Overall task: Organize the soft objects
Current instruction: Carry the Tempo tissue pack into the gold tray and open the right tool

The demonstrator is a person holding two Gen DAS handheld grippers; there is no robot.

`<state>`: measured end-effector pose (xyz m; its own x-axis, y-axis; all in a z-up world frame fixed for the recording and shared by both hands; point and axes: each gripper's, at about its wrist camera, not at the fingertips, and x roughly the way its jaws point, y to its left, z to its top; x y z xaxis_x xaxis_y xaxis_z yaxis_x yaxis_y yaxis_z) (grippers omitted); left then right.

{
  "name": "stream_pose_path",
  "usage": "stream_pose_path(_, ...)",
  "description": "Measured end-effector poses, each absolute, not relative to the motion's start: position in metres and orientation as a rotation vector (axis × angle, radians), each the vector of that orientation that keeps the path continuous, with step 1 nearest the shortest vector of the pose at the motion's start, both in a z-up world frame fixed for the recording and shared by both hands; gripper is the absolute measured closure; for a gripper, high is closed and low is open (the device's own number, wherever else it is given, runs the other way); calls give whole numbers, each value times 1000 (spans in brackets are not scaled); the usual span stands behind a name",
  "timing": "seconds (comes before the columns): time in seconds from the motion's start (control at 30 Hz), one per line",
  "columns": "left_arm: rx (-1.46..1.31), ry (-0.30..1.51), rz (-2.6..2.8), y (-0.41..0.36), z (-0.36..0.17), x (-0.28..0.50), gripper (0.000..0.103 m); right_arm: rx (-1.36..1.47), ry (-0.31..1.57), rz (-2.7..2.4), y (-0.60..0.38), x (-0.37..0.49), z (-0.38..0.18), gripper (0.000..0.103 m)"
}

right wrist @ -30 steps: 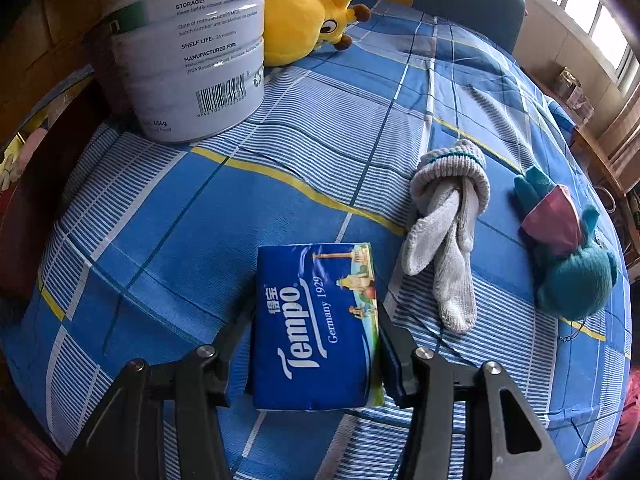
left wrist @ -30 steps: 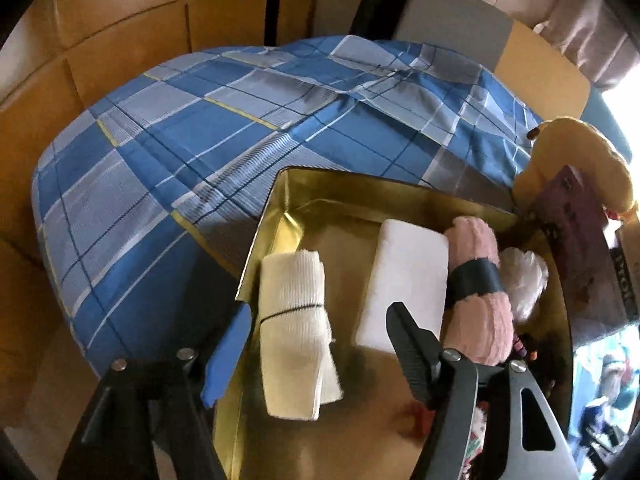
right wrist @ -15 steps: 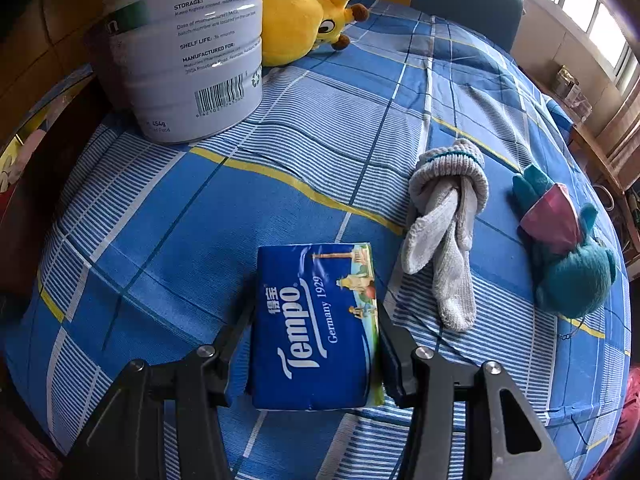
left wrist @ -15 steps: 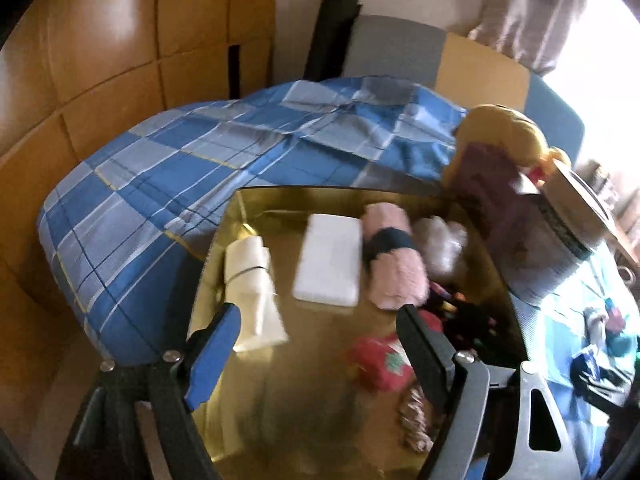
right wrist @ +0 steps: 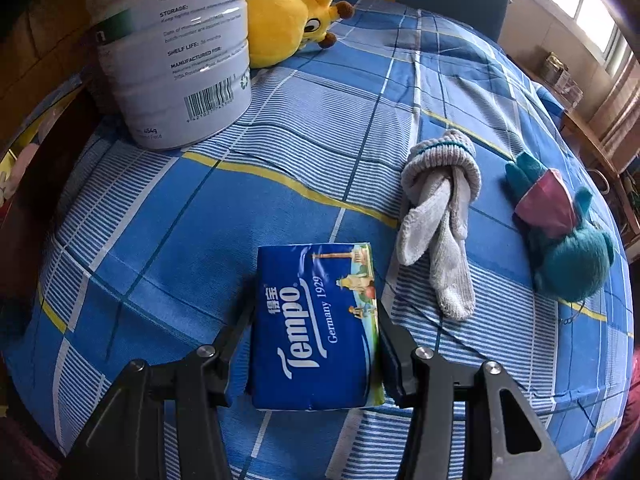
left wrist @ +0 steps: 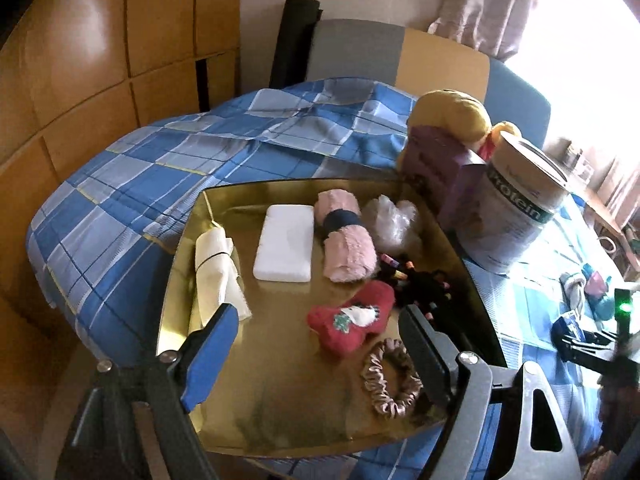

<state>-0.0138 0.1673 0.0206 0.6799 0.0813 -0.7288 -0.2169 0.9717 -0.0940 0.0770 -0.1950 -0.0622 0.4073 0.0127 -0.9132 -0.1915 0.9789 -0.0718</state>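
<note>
1. Since a second ago, my left jaws [left wrist: 316,344] have pulled back from the cream roll [left wrist: 216,272] and been opening; nothing sits between them.
2. They hang spread over the gold tray's [left wrist: 280,412] bare near end, above the red toy [left wrist: 354,322] and scrunchie [left wrist: 390,380].
3. Right jaws [right wrist: 316,344] stay clamped on the tissue pack [right wrist: 316,328], down on the desk [right wrist: 180,240].
4. Sock [right wrist: 440,220] and teal toy [right wrist: 568,252] lie to its right, the can [right wrist: 172,52] well behind, open cloth between.
</note>
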Motion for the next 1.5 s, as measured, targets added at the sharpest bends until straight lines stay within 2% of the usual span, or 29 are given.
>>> stream_pose_path(0.47,-210,830,151,176,11,-19,20,-49,1176,203,-170,62,-48,51)
stream_pose_path(0.8,-237,827,191,196,7,-24,20,-82,1058,416,-95,50,-2,51)
stream_pose_path(1.1,-258,803,246,217,11,-32,20,-102,1054,662,-3,59,20,51)
stream_pose_path(1.27,-291,786,294,237,14,-39,20,-144,1063,783,64,65,19,51)
stream_pose_path(1.5,-337,798,339,261,8,-46,20,-140,1127,835,134,80,-14,50)
